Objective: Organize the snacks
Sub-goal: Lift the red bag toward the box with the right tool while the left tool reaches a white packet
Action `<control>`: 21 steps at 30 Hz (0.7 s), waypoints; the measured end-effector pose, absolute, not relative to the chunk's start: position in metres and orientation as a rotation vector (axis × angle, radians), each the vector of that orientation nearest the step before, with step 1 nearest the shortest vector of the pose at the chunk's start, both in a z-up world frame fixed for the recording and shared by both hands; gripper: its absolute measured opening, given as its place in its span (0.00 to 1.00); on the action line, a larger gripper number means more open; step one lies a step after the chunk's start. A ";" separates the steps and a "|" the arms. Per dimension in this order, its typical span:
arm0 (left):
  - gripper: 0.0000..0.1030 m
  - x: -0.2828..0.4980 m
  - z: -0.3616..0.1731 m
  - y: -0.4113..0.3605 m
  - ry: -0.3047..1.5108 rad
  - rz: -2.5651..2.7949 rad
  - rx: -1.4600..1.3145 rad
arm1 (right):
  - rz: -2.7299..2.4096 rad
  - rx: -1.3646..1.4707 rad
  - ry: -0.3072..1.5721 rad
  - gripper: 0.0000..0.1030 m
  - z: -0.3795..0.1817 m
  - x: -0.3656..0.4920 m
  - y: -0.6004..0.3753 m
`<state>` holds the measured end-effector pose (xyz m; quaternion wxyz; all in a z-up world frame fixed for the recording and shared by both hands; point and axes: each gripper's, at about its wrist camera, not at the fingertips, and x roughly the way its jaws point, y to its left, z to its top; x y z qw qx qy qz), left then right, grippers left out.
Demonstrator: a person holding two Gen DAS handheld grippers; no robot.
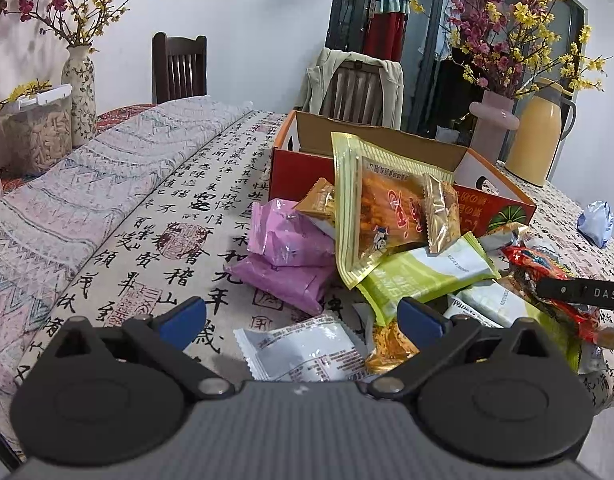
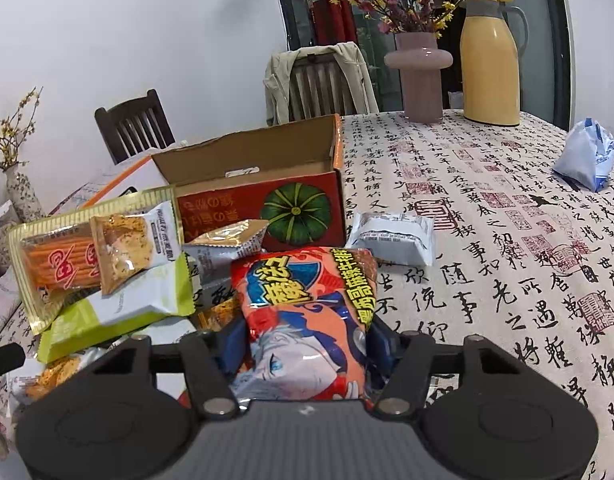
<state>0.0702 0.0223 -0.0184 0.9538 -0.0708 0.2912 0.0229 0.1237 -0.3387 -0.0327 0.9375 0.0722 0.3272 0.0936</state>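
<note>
Snack packets lie in a heap on the calligraphy tablecloth (image 2: 507, 240), in front of an open red cardboard box (image 2: 243, 160) printed with a green pumpkin. My right gripper (image 2: 307, 344) is shut on a red and orange snack bag (image 2: 307, 300) with a cartoon face, its blue pads pressing both sides. My left gripper (image 1: 303, 320) hangs open over a white packet (image 1: 303, 348) at the near edge of the heap. Purple packets (image 1: 283, 248), a gold bag of orange sticks (image 1: 379, 208) and a green and white packet (image 1: 427, 276) lie beyond it. The box (image 1: 387, 140) looks empty inside.
A pink vase (image 2: 421, 76) and a yellow jug (image 2: 489, 60) stand at the table's far end, with a crumpled blue-white bag (image 2: 587, 160) to the right. Two chairs (image 2: 135, 128) stand behind the table. A flowered vase (image 1: 79, 92) and a lidded container (image 1: 39, 132) sit left.
</note>
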 end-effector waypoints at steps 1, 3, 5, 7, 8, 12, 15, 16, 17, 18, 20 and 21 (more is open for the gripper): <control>1.00 0.071 -0.018 0.023 0.593 0.048 -0.143 | 0.189 0.147 0.660 0.58 -0.032 0.122 -0.339; 1.00 0.072 -0.019 0.023 0.599 0.053 -0.145 | 0.185 0.149 0.645 0.58 -0.031 0.119 -0.340; 1.00 0.072 -0.019 0.023 0.602 0.057 -0.147 | 0.182 0.156 0.620 0.58 -0.029 0.114 -0.342; 1.00 0.074 -0.019 0.022 0.613 0.066 -0.147 | 0.179 0.164 0.596 0.58 -0.025 0.110 -0.344; 1.00 0.075 -0.019 0.022 0.619 0.068 -0.148 | 0.179 0.169 0.582 0.58 -0.024 0.107 -0.345; 1.00 0.076 -0.020 0.019 0.642 0.083 -0.141 | 0.178 0.189 0.530 0.58 -0.018 0.098 -0.350; 1.00 0.076 -0.022 0.018 0.660 0.089 -0.140 | 0.174 0.197 0.499 0.58 -0.014 0.093 -0.350; 1.00 0.077 -0.024 0.017 0.668 0.089 -0.141 | 0.173 0.201 0.490 0.58 -0.014 0.091 -0.351; 1.00 0.077 -0.025 0.017 0.675 0.091 -0.139 | 0.173 0.205 0.485 0.58 -0.014 0.089 -0.351; 1.00 0.078 -0.026 0.017 0.683 0.095 -0.137 | 0.173 0.210 0.480 0.58 -0.013 0.088 -0.352; 1.00 0.081 -0.030 0.017 0.702 0.105 -0.139 | 0.175 0.215 0.471 0.58 -0.013 0.085 -0.352; 1.00 0.083 -0.032 0.018 0.713 0.107 -0.145 | 0.174 0.216 0.466 0.58 -0.013 0.083 -0.352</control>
